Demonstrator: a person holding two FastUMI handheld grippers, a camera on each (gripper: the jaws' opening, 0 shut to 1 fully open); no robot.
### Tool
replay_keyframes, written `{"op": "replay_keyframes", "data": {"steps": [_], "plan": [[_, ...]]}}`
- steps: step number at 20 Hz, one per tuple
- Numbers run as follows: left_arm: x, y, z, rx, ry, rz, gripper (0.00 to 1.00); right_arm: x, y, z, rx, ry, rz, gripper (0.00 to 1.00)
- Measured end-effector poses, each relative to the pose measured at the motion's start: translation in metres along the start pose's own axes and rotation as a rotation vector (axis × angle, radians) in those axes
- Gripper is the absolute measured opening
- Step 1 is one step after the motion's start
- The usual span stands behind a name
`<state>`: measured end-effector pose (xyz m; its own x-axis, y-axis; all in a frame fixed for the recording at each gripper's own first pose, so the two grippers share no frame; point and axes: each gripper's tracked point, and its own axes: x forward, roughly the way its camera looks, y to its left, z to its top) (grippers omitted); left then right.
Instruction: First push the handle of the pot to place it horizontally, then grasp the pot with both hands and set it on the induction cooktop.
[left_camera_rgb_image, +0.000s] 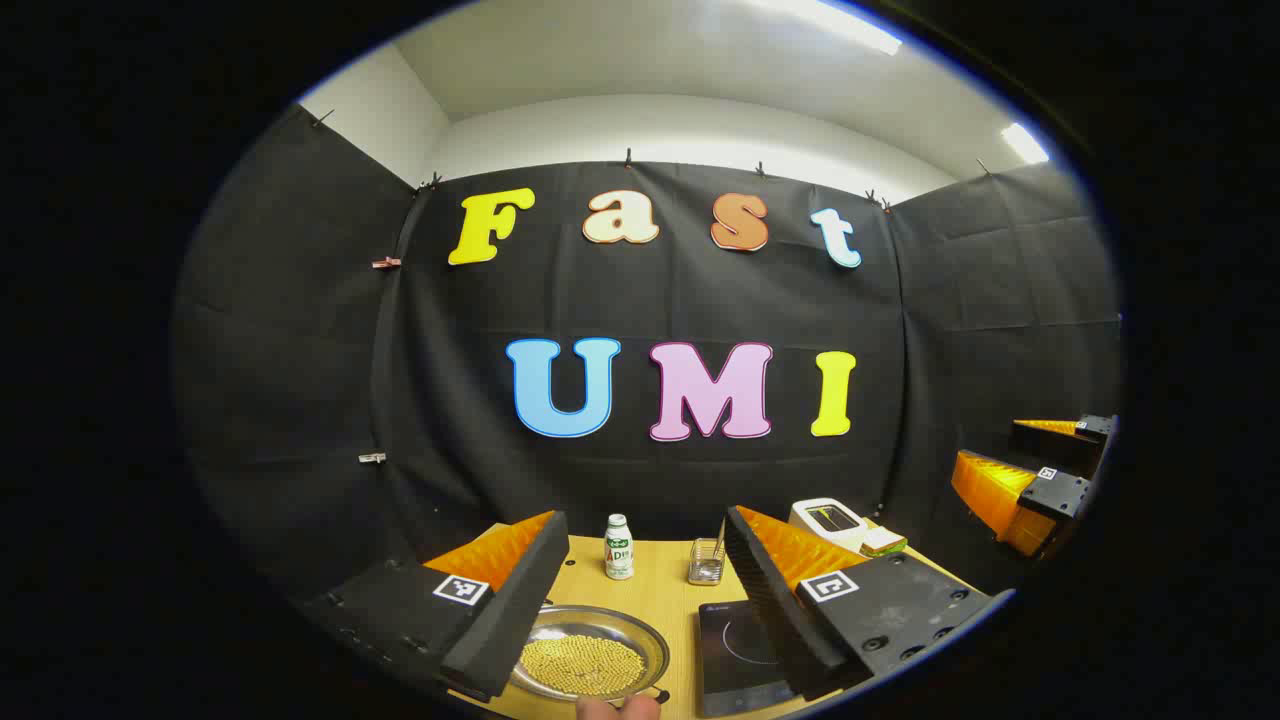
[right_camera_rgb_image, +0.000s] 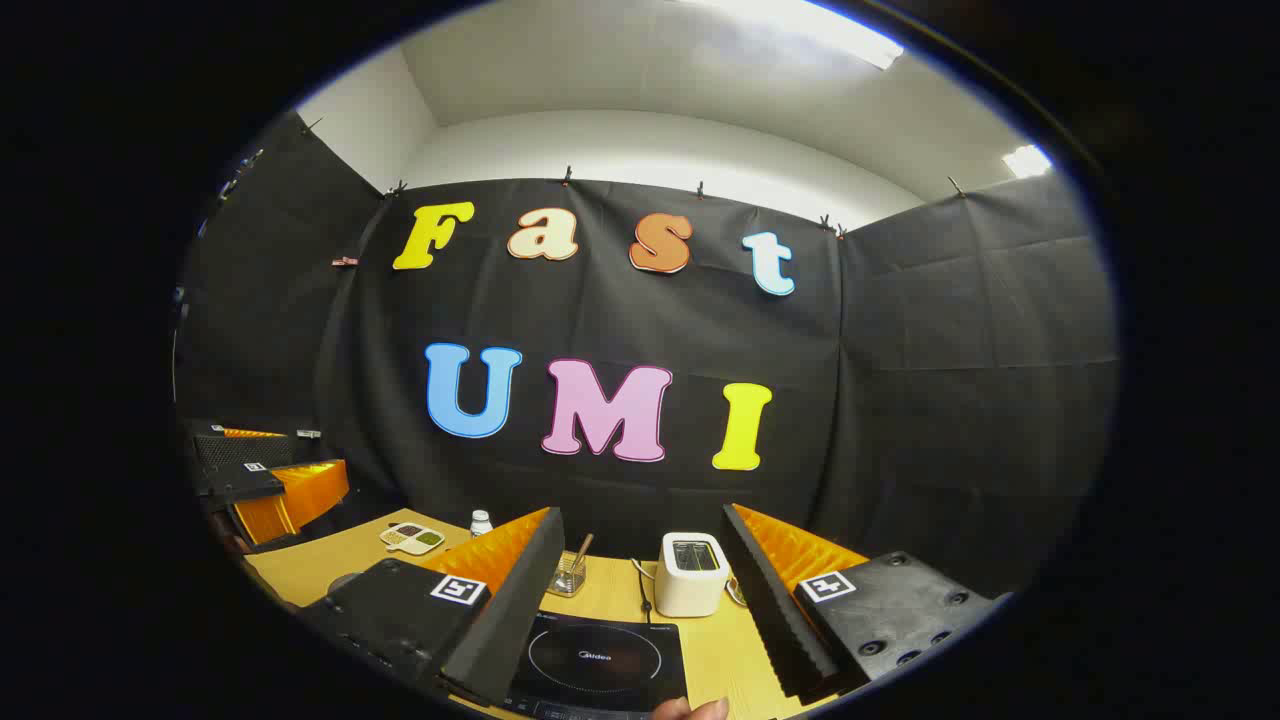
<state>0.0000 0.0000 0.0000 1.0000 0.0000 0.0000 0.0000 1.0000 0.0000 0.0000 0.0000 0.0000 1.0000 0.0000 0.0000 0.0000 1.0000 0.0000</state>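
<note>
A shallow steel pot (left_camera_rgb_image: 590, 655) holding yellow beads sits on the wooden table (left_camera_rgb_image: 655, 585), low between the fingers of my left gripper (left_camera_rgb_image: 645, 530), which is open and above it. I cannot make out its handle. The black induction cooktop (left_camera_rgb_image: 738, 650) lies just right of the pot. In the right gripper view the cooktop (right_camera_rgb_image: 600, 660) lies below my right gripper (right_camera_rgb_image: 642, 518), also open and holding nothing. Each gripper shows in the other's view: the right gripper (left_camera_rgb_image: 1030, 480) far right, the left gripper (right_camera_rgb_image: 270, 490) far left.
A small white bottle (left_camera_rgb_image: 619, 547) and a glass holder with a stick (left_camera_rgb_image: 706, 562) stand behind the pot. A white toaster (right_camera_rgb_image: 690, 575) stands behind the cooktop, a small divided dish (right_camera_rgb_image: 412, 537) at the back left. A fingertip (left_camera_rgb_image: 620, 708) shows at the bottom edge.
</note>
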Motion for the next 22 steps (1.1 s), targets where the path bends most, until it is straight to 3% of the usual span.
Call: {"op": "replay_keyframes", "data": {"steps": [22], "plan": [[0.0000,0.0070,0.0026,0.010,-0.016,0.009,0.97,0.0020,-0.0019,-0.0016,-0.005,-0.003,-0.019,0.97]]}}
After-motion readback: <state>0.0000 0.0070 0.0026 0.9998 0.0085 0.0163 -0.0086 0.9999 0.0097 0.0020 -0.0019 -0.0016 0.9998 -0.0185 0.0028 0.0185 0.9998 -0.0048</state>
